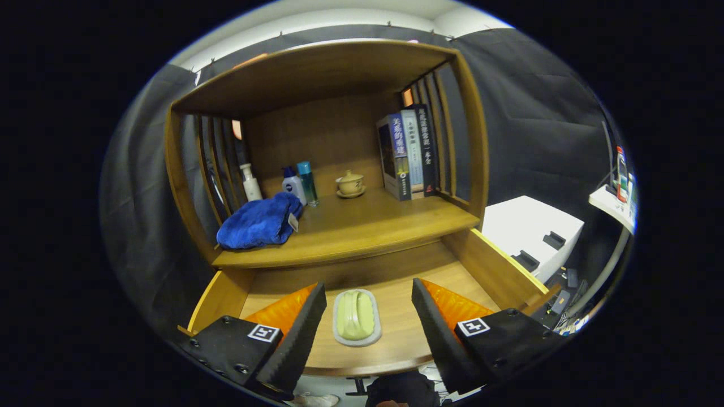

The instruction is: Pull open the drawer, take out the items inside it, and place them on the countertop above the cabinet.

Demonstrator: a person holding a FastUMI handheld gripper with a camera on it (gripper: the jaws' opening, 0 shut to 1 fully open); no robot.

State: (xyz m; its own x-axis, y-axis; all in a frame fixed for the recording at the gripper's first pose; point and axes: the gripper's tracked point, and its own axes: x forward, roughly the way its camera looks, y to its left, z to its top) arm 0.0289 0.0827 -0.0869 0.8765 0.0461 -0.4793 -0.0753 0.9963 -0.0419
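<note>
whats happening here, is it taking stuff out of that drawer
A person is holding a gripper over the drawer, which is already pulled open. Its fingers are spread wide, with a green soap in a pale dish lying on the drawer floor between them, not yet touched. On the countertop above sit a blue towel, some bottles, a small lidded cup and a few books.
</note>
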